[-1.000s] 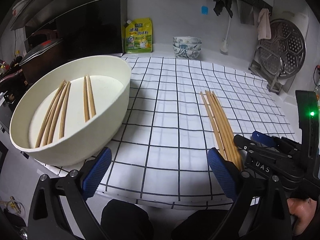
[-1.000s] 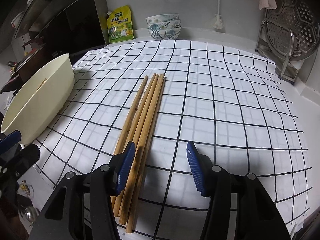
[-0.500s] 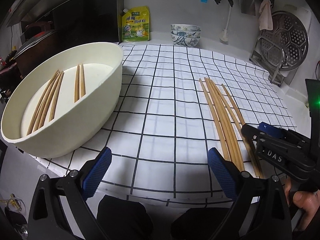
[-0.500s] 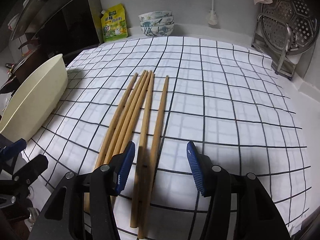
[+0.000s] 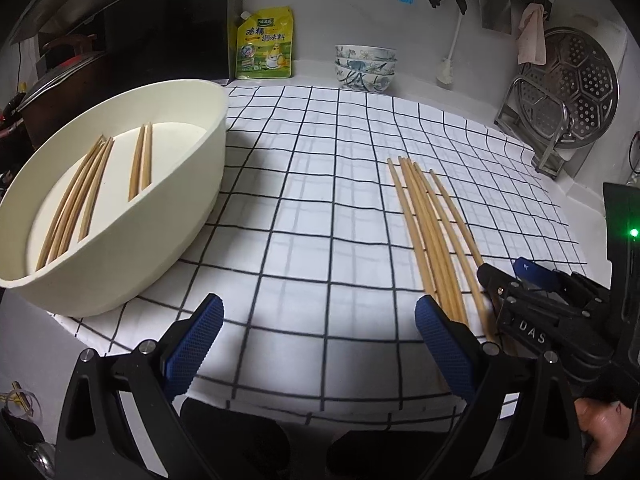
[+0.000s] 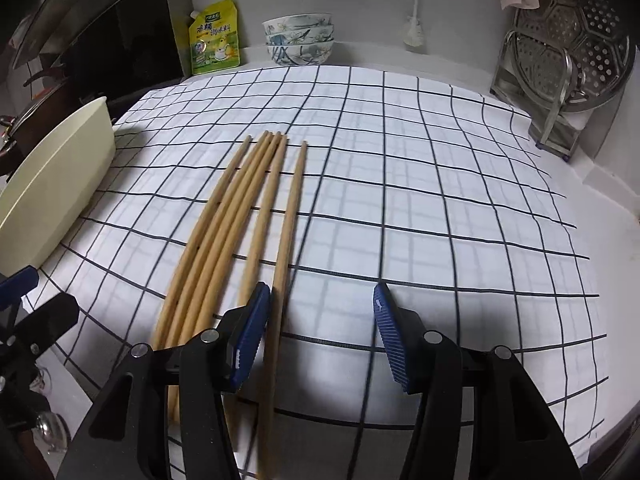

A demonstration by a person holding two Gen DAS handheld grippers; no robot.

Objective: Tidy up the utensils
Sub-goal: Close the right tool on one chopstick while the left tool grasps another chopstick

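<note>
Several wooden chopsticks (image 6: 236, 216) lie side by side on the checked cloth (image 6: 420, 200); they also show in the left wrist view (image 5: 428, 224). One chopstick (image 6: 288, 216) lies a little apart on the right of the bunch. My right gripper (image 6: 318, 330) is open and empty, its left finger beside that chopstick's near end. It shows in the left wrist view (image 5: 516, 272) at the chopsticks' near ends. A cream oval tub (image 5: 192, 184) at the left holds several more chopsticks (image 5: 80, 196). My left gripper (image 5: 316, 340) is open and empty over the cloth's front edge.
A yellow seasoning pouch (image 5: 264, 50) and stacked patterned bowls (image 5: 364, 68) stand at the back wall. A metal steamer rack (image 5: 568, 88) leans at the back right. A dark pot with lid (image 5: 60, 76) sits behind the tub. The cloth's front edge overhangs the counter.
One chopstick has been split off to the right of the bunch. My right gripper has shifted right so its left finger is beside it. The left gripper has drawn back slightly.
</note>
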